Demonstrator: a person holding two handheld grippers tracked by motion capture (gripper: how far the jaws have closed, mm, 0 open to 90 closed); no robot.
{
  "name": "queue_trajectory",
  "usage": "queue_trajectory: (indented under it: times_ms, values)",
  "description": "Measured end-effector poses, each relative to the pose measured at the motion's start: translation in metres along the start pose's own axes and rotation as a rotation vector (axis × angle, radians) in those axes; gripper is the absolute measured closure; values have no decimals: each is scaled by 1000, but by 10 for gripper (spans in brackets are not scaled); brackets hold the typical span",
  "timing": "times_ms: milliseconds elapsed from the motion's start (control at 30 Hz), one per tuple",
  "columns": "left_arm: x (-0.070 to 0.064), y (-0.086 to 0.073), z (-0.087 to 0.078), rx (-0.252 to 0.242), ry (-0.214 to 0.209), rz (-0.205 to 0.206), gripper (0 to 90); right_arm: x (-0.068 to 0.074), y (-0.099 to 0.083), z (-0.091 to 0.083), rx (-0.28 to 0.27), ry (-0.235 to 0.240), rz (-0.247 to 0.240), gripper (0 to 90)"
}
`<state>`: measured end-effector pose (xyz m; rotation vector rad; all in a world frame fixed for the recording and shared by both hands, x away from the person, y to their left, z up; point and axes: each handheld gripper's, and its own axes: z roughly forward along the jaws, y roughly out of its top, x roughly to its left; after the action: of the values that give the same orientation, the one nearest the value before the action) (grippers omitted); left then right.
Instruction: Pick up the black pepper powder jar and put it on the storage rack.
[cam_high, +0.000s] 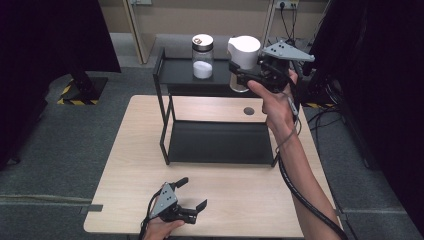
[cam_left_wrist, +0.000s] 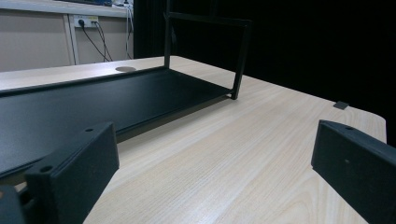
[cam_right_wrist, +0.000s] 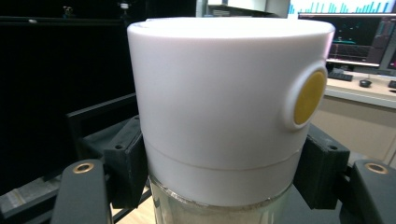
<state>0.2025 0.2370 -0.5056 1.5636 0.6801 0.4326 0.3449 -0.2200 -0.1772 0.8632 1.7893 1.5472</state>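
My left gripper (cam_high: 186, 199) sits nearest me, low over the front edge of the table (cam_high: 240, 200), its jaws spread wide with nothing between them. I read it as parked there so that it stays out of the working arm's way. In the left gripper view bare wood runs ahead of the two jaws, and the lower tray of the black rack (cam_left_wrist: 93, 100) lies just beyond and to their left.

Farther out, my right gripper (cam_high: 239, 73) is raised to the level of the rack's upper shelf (cam_high: 175, 70) and clamped on the white-lidded jar (cam_high: 243, 56). The jaws grip it just under the lid, one on each side (in the right gripper view the white lid (cam_right_wrist: 224, 102) towers directly above them, its yellow button (cam_right_wrist: 308, 97) turned toward the right-hand jaw, the glass body dropping away below). Gripping at the neck seems sensible to me: the lid's overhang would stop the jar sliding down. Whether its base touches the shelf I cannot tell.

Beyond the jaw tips, on the same shelf, stands a second jar (cam_high: 202, 56) with a dark lid and white powder inside, apart from the held one. I judge I am either setting mine down beside it or lifting it off.
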Motion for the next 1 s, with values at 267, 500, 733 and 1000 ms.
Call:
queue_trajectory:
  times_ms: [267,500,733,1000]
  values:
    - [0,0,0,-1,-3,1,1,-2,6,16,6,-36,14,309]
    - [0,0,0,-4,-4,-1,1,-2,7,31,17,-71,13,309]
    - [1,0,0,-3,-5,-1,1,-3,6,42,13,-100,21,309]
    - [2,0,-1,-4,-5,0,1,-2,5,55,26,-126,29,309]
